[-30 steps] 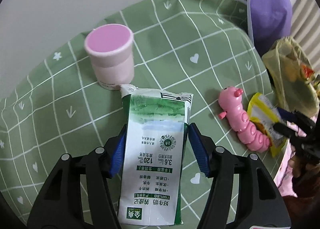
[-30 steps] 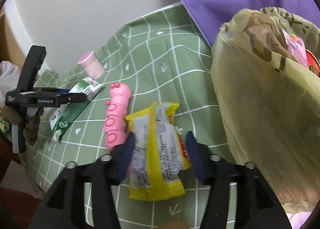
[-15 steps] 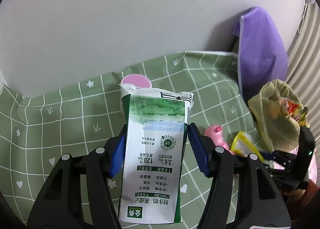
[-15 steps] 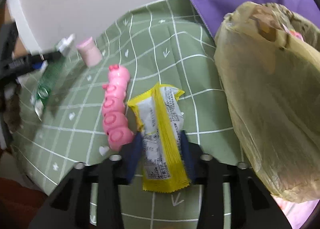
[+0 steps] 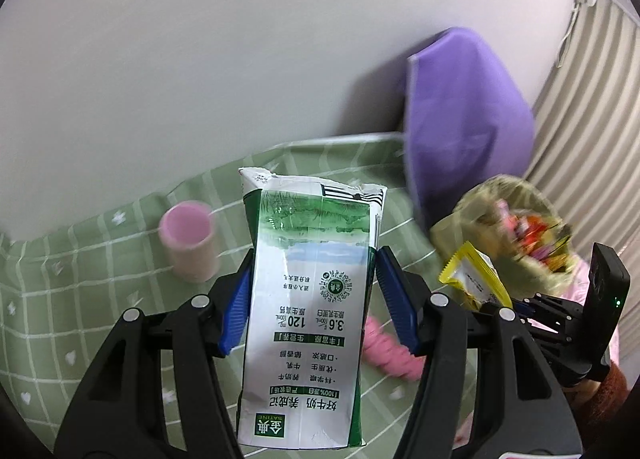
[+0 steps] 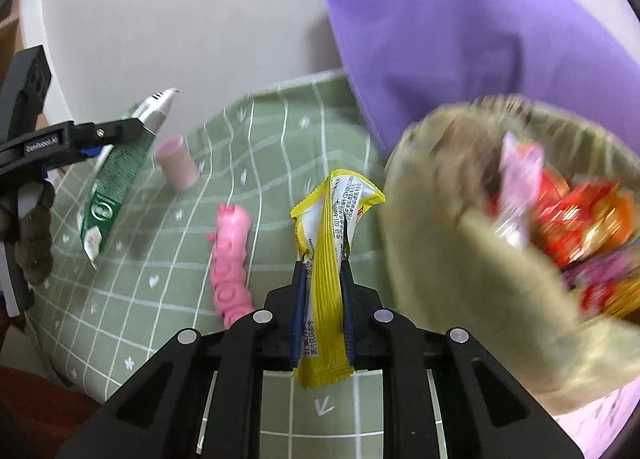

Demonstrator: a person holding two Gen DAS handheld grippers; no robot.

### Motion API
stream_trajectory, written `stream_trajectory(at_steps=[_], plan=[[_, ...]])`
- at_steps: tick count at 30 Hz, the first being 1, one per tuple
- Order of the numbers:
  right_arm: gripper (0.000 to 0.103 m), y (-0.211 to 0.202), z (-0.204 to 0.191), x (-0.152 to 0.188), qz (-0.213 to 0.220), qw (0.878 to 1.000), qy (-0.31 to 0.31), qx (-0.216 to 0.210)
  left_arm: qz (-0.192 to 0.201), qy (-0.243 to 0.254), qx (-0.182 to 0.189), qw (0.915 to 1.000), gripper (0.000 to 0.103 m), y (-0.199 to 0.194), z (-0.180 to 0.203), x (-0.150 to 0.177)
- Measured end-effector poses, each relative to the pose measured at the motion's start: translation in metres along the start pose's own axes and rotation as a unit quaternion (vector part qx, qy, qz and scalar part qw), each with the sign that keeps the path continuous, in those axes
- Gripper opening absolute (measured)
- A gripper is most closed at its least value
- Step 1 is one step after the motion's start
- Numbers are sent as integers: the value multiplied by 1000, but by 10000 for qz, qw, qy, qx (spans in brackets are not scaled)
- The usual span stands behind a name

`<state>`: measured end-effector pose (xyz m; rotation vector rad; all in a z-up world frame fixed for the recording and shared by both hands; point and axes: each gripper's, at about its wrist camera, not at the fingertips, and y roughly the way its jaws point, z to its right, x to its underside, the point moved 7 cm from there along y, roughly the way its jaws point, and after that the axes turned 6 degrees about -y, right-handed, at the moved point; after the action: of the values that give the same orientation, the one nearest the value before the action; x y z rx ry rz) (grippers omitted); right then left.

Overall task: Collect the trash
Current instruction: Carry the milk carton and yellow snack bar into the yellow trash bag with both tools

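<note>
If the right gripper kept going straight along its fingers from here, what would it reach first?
The right gripper, its jaws closing on the yellow wrapper, points down at the green checked cloth, just left of the trash bag. It would probably meet the cloth first, perhaps grazing the bag's side; depth is unclear.

A home room is shown: a green checked cloth (image 5: 100, 271) with small hearts is spread beside a plain wall (image 5: 200, 59), a purple pillow (image 5: 464, 115) is leaned there, and a pink caterpillar toy (image 6: 230, 259) is seen.
</note>
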<state>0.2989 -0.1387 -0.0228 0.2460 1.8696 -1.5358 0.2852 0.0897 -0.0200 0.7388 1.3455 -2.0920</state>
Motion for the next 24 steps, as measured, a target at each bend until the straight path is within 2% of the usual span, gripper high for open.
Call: stream_trajectory(at_steps=[6, 12, 17, 20, 24], plan=[[17, -56, 24, -43, 667, 9964, -141, 514, 254, 286, 839, 9957, 56, -2, 72, -42], [17, -130, 79, -70, 1233, 9832, -97, 1343, 429, 732, 1666, 9824, 56, 4, 164, -71], [17, -175, 136, -58, 1339, 9700, 256, 2011, 364, 1020, 2320, 9667, 56, 16, 238, -73], [17, -193, 161, -44, 1370, 9658, 581, 2126, 318, 1153, 2671, 9562, 56, 28, 279, -69], [17, -196, 182, -27, 1267, 9615, 789, 2309, 439, 1160, 3022, 9451, 56, 47, 314, -65]])
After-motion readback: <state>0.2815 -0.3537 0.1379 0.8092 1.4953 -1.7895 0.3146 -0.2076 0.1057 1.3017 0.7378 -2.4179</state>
